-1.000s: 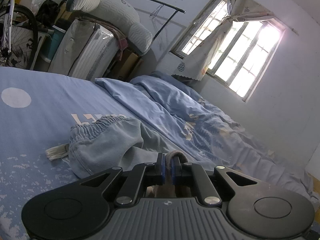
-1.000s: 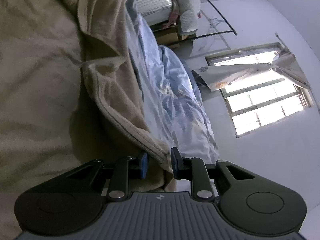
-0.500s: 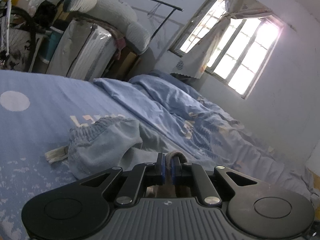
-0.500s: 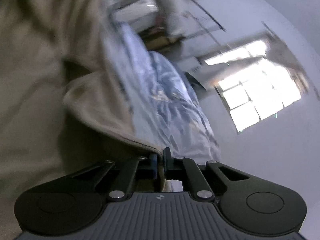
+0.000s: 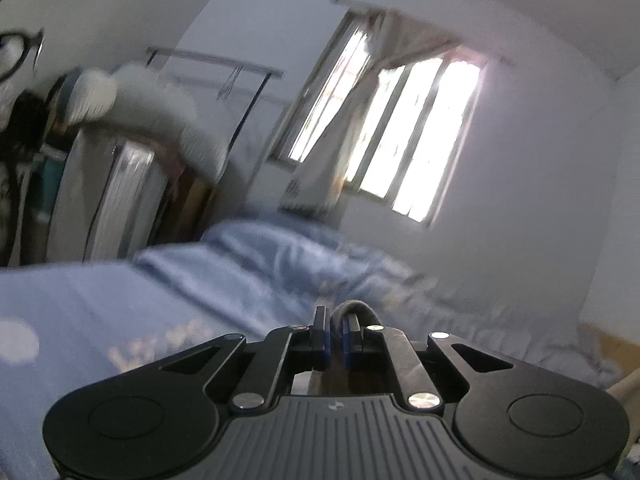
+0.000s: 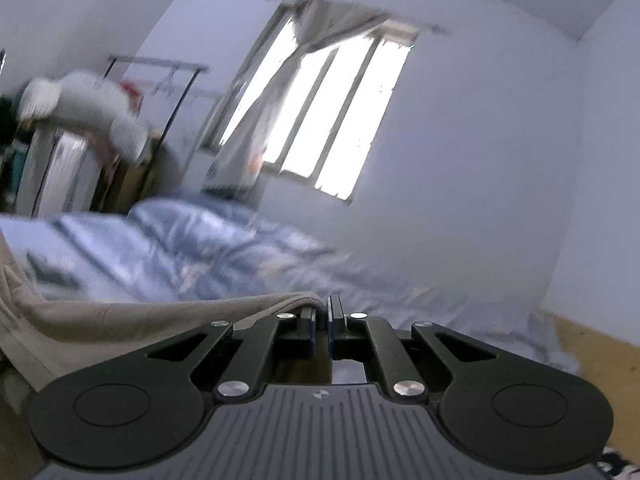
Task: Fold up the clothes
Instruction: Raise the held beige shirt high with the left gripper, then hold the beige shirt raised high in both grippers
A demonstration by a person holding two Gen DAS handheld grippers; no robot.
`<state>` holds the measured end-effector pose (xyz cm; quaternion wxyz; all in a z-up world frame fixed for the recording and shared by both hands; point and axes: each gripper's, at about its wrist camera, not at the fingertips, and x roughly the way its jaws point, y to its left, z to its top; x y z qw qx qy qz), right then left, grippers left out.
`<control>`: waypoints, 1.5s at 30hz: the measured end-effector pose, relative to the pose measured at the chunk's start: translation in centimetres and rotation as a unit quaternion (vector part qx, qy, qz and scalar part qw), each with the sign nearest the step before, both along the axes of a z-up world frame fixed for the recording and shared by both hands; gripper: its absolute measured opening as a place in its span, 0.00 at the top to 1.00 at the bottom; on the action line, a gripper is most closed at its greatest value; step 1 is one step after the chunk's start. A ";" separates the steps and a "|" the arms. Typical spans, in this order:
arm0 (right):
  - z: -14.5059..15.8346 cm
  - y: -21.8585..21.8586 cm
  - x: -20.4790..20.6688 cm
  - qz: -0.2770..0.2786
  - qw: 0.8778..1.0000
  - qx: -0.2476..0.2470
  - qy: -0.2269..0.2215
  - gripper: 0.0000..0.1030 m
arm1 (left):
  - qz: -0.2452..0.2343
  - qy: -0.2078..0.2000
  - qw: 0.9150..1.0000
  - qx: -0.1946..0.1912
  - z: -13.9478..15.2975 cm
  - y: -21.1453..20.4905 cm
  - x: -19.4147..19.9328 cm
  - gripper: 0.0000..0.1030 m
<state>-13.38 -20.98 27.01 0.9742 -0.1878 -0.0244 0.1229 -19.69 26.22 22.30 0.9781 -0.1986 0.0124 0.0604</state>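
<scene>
My left gripper (image 5: pixel 336 322) is shut on a fold of the beige garment (image 5: pixel 354 307), which pokes up between the fingers. My right gripper (image 6: pixel 319 312) is shut on the hem of the same beige garment (image 6: pixel 120 318), which stretches away to the left and hangs below the view. Both grippers are held up above the blue bed (image 5: pixel 100 300). Both views are blurred by motion.
A crumpled blue duvet (image 6: pixel 192 240) lies along the far side of the bed by the wall. A bright window with a curtain (image 6: pixel 316 120) is ahead. A clothes rail, pillows and stacked storage (image 5: pixel 120 160) stand at the left.
The right gripper closed on the garment's hem. Both grippers rose with the cloth and tilted up toward the window; the blue trousers on the bed dropped out of the left view.
</scene>
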 end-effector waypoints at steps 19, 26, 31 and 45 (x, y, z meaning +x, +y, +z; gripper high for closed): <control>21.5 -5.7 -17.5 0.008 0.980 0.089 -0.179 0.97 | -0.013 -0.190 0.980 0.059 25.7 -0.3 -12.2 0.97; 26.1 -6.9 -22.4 0.021 0.968 0.104 -0.226 0.97 | -0.013 -0.242 0.968 0.067 31.0 -0.7 -15.3 0.97; 27.6 -7.3 -23.0 0.020 0.967 0.108 -0.230 0.97 | -0.014 -0.256 0.963 0.079 33.8 -1.2 -15.9 0.97; 28.2 -8.6 -21.1 0.016 0.969 0.121 -0.213 0.97 | -0.028 -0.235 0.967 0.093 36.7 -2.2 -12.2 0.97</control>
